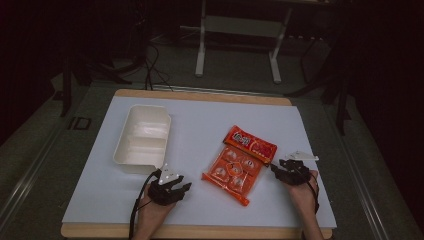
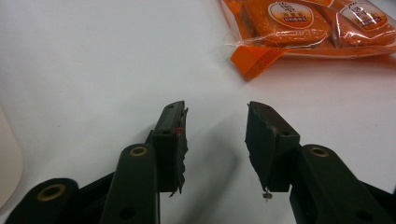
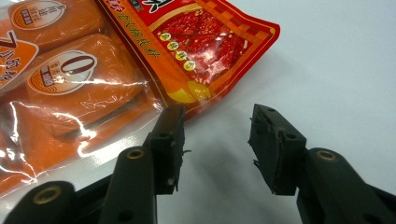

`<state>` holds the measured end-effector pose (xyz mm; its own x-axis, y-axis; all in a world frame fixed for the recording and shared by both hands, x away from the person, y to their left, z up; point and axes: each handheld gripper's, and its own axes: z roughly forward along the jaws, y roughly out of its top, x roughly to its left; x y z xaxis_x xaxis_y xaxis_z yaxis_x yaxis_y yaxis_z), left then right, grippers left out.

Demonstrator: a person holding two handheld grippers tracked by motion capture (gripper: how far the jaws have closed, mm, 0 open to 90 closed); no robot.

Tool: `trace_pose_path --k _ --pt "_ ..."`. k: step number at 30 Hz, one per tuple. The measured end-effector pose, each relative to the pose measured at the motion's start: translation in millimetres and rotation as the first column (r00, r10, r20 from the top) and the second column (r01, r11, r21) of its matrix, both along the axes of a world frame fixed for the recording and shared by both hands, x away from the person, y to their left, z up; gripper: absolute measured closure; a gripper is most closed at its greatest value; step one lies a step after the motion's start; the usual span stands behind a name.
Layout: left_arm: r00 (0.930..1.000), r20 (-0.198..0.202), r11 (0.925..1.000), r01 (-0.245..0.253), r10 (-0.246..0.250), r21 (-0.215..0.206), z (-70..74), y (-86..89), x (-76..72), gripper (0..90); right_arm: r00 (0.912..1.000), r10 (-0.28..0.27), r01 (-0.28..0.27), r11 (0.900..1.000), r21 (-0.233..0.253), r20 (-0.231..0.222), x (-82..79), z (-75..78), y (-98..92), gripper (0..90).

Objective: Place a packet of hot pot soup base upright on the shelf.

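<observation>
Looking down from the high view, two snack packs are seen lying on the white counter: a clear orange multipack and, overlapping its far end, a red sachet. The multipack's long axis is laid on a diagonal, from the near side towards the far right. The right claw is placed just beside the packs on their right, its tips aimed at the seam where the two overlap; the left claw is held farther off, to the near left of the multipack. The right hand is therefore judged the nearer one for a pick. A white tray is set well apart on the left, and its compartments appear empty, though the dim light leaves this uncertain.

In the left gripper view, the left claw is spread wide with nothing between its jaws, above bare counter. The multipack's sealed corner is seen ahead and to the right, apart from the tips.

In the right gripper view, the right claw is likewise parted wide and empty. The red sachet lies just ahead, and its lower edge is nearly met by the left jaw, while the orange multipack is spread to the left
</observation>
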<state>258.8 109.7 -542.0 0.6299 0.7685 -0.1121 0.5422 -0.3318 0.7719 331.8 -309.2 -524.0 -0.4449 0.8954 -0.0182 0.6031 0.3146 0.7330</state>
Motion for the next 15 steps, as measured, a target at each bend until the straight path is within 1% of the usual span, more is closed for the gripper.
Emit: trace_pose_path --k 4,7,9,13,15 --pt "1.0 -0.005 1.0 -0.003 0.003 -0.006 -0.1 0.5 0.4 56.0 0.9999 0.0 0.001 1.0 0.01 -0.01 0.7 0.6 0.7 52.2" --pt "1.0 -0.001 1.0 0.002 -0.002 -0.002 -0.1 0.3 -0.1 55.9 0.9999 0.005 -0.004 1.0 0.019 -0.01 1.0 2.8 1.6 51.8" --pt "0.9999 0.0 0.9999 0.012 -0.012 -0.004 -0.1 0.0 -0.8 54.7 0.9999 0.013 -0.013 1.0 0.016 -0.004 3.6 6.7 3.1 51.2" --pt "0.9999 -0.002 0.9999 0.011 -0.011 -0.004 -0.2 0.0 -0.6 54.4 0.9996 0.028 -0.028 1.0 0.009 -0.002 7.5 10.2 5.4 50.7" --pt "0.9999 -0.002 0.9999 0.01 -0.01 -0.003 -0.3 0.0 -0.4 54.4 0.9994 0.035 -0.035 0.999 0.011 -0.004 12.3 13.3 6.4 50.3"
